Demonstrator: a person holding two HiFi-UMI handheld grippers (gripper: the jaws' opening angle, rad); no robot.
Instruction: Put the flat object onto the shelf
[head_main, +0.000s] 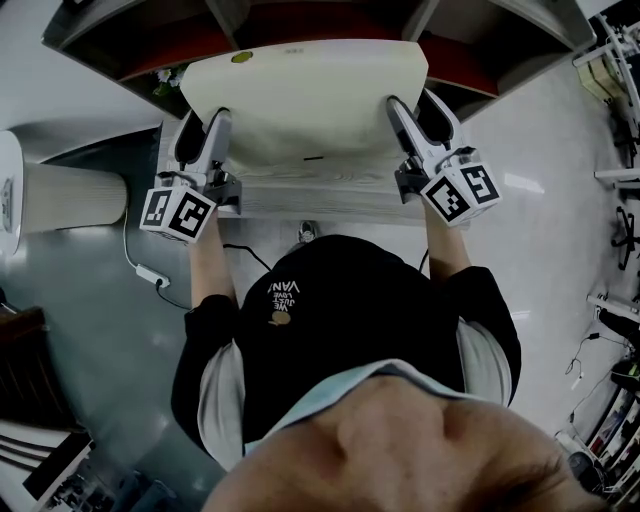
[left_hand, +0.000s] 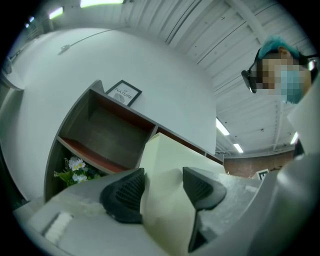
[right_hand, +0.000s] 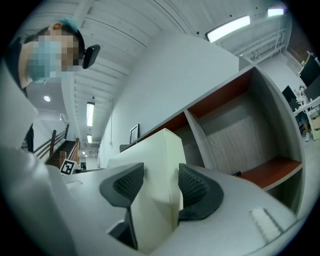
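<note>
The flat object (head_main: 305, 95) is a thick cream pad held level in front of the shelf (head_main: 200, 45), which has grey walls and red-brown boards. My left gripper (head_main: 205, 128) is shut on the pad's near left edge and my right gripper (head_main: 420, 115) on its near right edge. In the left gripper view the pad (left_hand: 170, 200) is pinched between the dark ribbed pads (left_hand: 125, 192), with an open shelf bay (left_hand: 100, 130) beyond. In the right gripper view the pad (right_hand: 160, 170) is squeezed the same way, and a shelf bay (right_hand: 235, 135) stands to its right.
A pale wooden table top (head_main: 300, 200) lies below the pad. White flowers (left_hand: 75, 170) sit in a lower bay and a framed print (left_hand: 122, 92) stands on the shelf's top. A white power strip (head_main: 150, 272) and cable lie on the floor at the left.
</note>
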